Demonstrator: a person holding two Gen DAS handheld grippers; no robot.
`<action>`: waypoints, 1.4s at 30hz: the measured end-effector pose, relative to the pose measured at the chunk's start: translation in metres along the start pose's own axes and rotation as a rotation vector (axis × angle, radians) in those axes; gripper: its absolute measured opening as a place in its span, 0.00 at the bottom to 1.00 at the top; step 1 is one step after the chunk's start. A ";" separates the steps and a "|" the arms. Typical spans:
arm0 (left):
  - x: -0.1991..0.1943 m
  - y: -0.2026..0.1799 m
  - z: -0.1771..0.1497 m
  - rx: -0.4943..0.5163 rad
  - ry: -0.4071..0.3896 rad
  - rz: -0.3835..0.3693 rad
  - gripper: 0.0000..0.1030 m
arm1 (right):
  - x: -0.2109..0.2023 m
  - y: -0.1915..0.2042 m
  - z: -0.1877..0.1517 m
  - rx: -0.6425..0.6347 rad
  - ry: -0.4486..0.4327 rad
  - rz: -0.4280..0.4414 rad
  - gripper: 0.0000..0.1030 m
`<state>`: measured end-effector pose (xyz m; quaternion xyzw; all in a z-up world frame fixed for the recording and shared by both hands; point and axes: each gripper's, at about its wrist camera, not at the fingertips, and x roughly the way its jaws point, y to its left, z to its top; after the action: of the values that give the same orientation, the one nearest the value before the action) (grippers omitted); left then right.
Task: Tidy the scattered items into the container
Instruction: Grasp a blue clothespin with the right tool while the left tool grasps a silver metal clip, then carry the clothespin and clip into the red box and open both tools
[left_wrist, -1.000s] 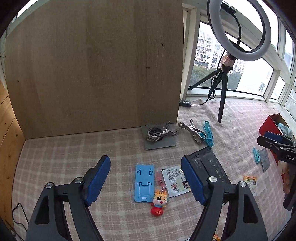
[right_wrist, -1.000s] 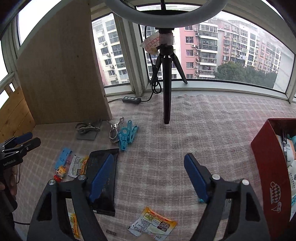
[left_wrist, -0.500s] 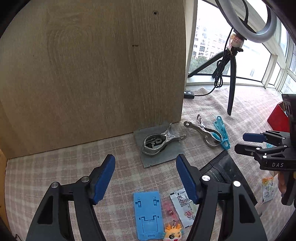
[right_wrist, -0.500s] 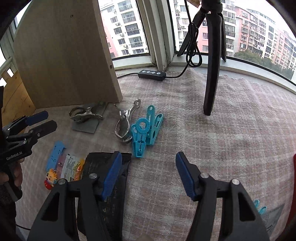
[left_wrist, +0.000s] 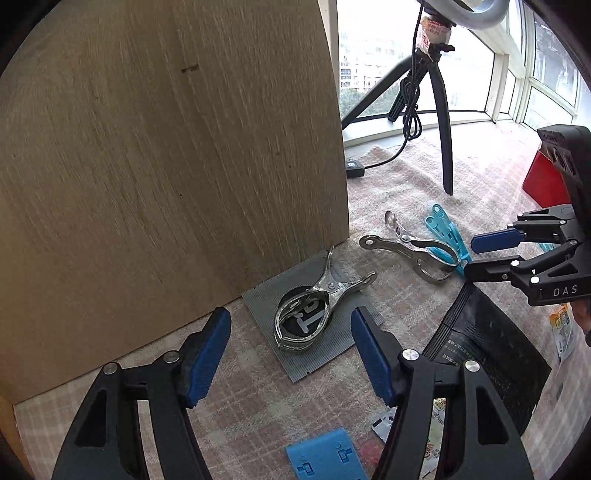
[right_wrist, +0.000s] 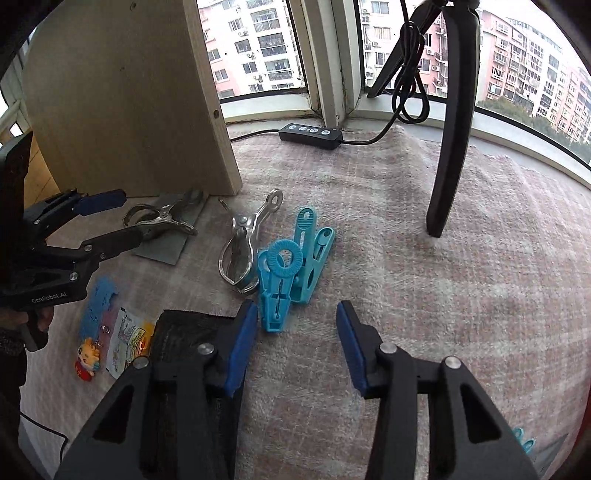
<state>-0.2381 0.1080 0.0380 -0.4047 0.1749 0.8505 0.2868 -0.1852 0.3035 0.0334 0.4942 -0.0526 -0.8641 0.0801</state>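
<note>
Between the jaws of the left gripper (left_wrist: 290, 354), and a little ahead of them, lies a metal clamp (left_wrist: 314, 301) on a grey mat (left_wrist: 343, 336), close to the foot of a wooden board (left_wrist: 166, 147). These jaws stand apart with nothing in them. I think this clamp is the next thing to take; the jaws should come down over its wide rounded belly, not the thin handles, and not catch the mat with it.

The right gripper (right_wrist: 295, 332) has its jaws closing, but nothing is between them yet. Just ahead of its left jaw lie the blue pegs (right_wrist: 286, 269), touching a second metal clamp (right_wrist: 240, 254). To do it well, the gripper should go a little forward and to the left, so that only one peg is pinched.

The red box (left_wrist: 543, 181) stands well behind the right gripper, and I judge everything must go there. The black pouch (left_wrist: 484, 354) stays beside the left gripper's right jaw.
</note>
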 end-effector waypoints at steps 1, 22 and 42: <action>0.002 -0.001 0.000 0.004 0.004 -0.007 0.61 | 0.000 0.001 0.000 -0.005 -0.001 -0.001 0.43; -0.017 -0.025 -0.013 0.039 0.005 -0.107 0.26 | 0.000 0.008 -0.006 -0.056 -0.002 0.066 0.12; -0.114 -0.078 0.003 0.037 -0.149 -0.170 0.26 | -0.115 -0.003 -0.037 0.038 -0.207 0.108 0.11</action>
<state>-0.1330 0.1308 0.1250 -0.3485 0.1339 0.8473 0.3777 -0.0965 0.3283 0.1116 0.4001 -0.1033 -0.9038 0.1113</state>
